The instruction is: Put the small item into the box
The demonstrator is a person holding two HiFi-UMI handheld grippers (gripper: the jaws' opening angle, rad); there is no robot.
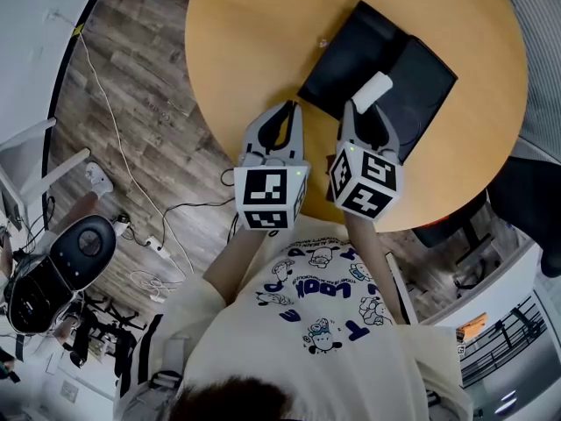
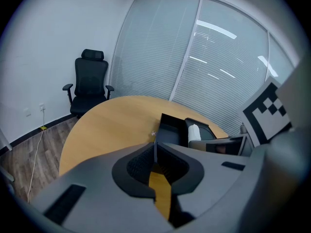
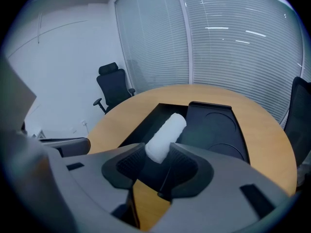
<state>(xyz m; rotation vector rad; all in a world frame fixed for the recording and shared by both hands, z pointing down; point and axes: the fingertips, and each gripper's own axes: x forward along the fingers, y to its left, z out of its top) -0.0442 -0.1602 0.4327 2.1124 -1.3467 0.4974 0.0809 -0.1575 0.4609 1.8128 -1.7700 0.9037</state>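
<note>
Showing the right tool [image 1: 370, 112] clenched on the small item [image 3: 166, 132], we label this the carrying step, with placement not yet made. The item is pinched at its near end only, so most of its length projects ahead of the tips and out over the box [image 1: 429, 77]. We judge this hold to be chosen so that the free end can enter first while the jaws stay clear of the walls. The tool is pitched downward toward the box, which suits a lowering move. Whether the item's far end touches the box floor we cannot tell. The box lies open just ahead of and beneath the right tool's tips, as two black halves side by side on the round wooden worktop [image 1: 263, 33]; the half to the tool's right bears shallow circular recesses. The left tool [image 1: 287, 112] is clenched on nothing, its tips meeting. It hangs just beside the right tool, on that tool's left and short of the box edge, kept there, we judge, to stay out of the way. The small item is a short white cylinder, matt and slightly rough, with a blunt rounded far end; it looks soft and light, like rolled cloth or foam
</note>
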